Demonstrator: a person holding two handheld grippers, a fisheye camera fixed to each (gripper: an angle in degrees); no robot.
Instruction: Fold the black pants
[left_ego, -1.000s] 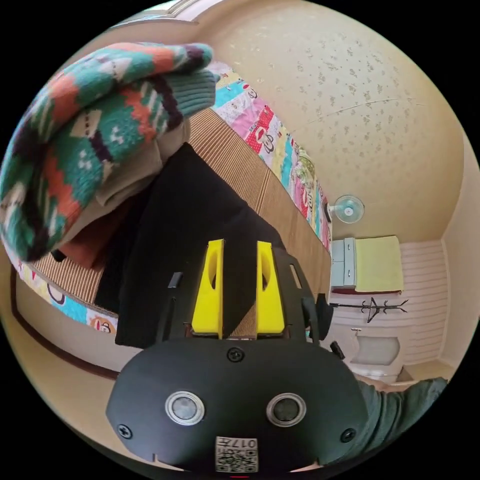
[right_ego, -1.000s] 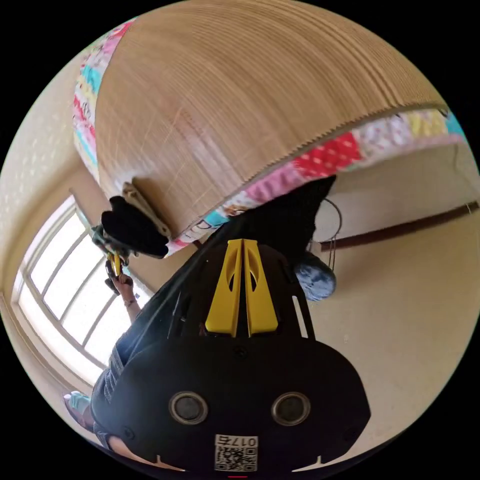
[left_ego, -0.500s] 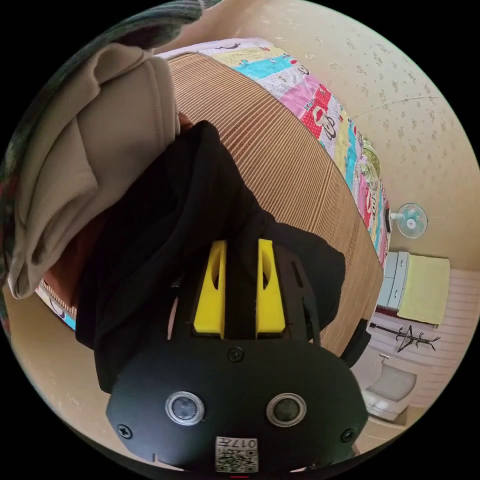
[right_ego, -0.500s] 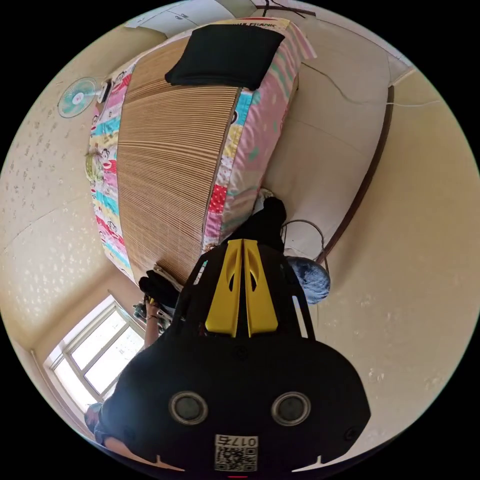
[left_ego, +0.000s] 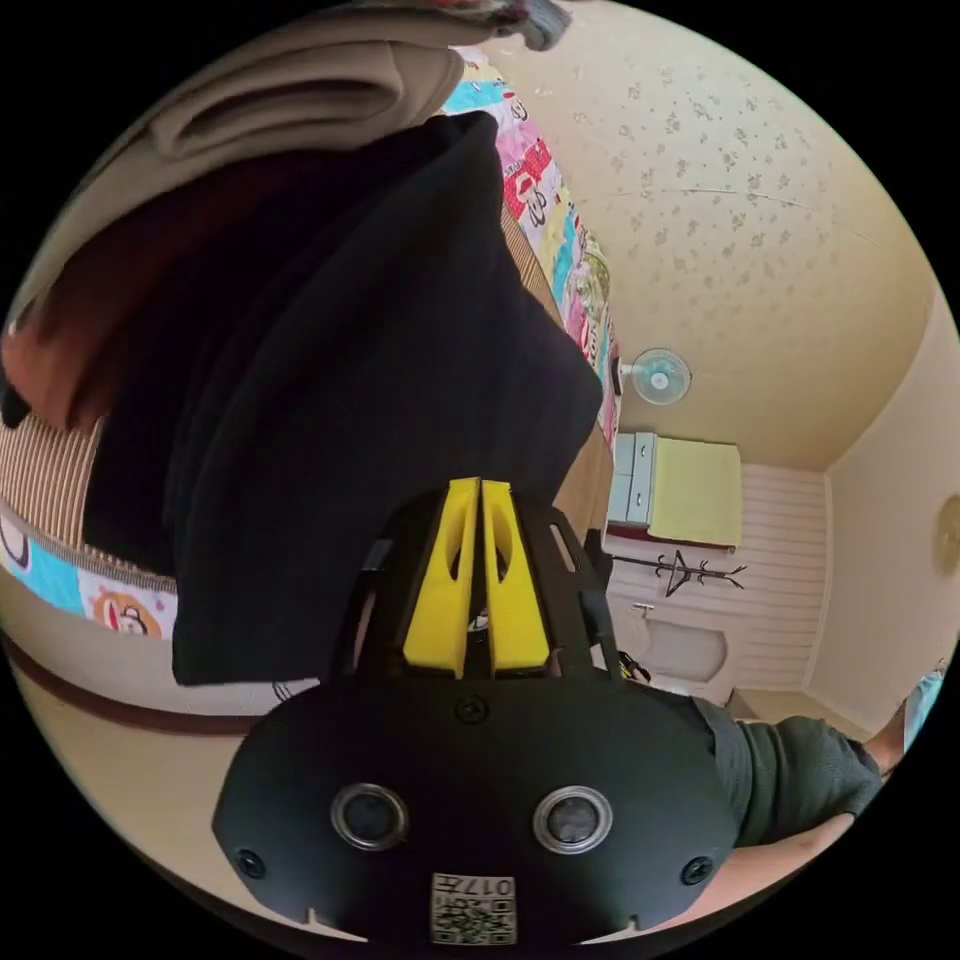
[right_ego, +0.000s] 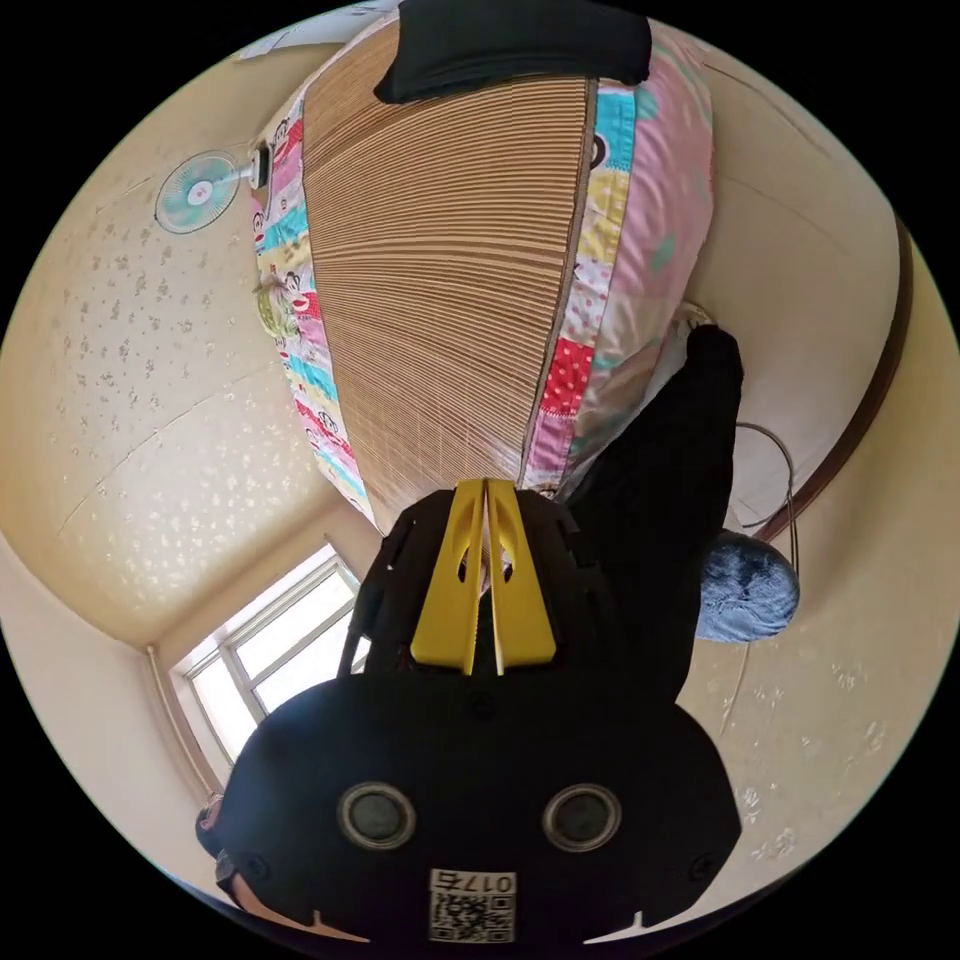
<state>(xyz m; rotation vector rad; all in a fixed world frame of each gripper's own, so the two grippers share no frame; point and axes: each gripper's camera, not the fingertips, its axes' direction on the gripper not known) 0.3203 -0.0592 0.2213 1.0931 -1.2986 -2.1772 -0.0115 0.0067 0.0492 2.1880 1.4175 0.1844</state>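
The bamboo mat (right_ego: 440, 300) covered the bed. On its near edge lay the folded black pants (left_ego: 340, 400), beside stacked clothes (left_ego: 270, 110), likely finished: left gripper (left_ego: 481, 580) and right gripper (right_ego: 484, 580) were closed, empty.

Left gripper (left_ego: 481, 486): yellow jaws pressed together tip to tip, nothing seen between them; black housing below, two round lenses facing the camera.
Right gripper (right_ego: 484, 488): yellow jaws closed against each other, meeting at the tips, a thin slit further down; no cloth visible in the pinch.
Person's arm (left_ego: 800, 800): seen in the left gripper view at the lower right edge, in a dark green sleeve, bare skin beyond the cuff.
Person's leg (right_ego: 670, 500): in the right gripper view, dark-clad, beside the right gripper's housing.
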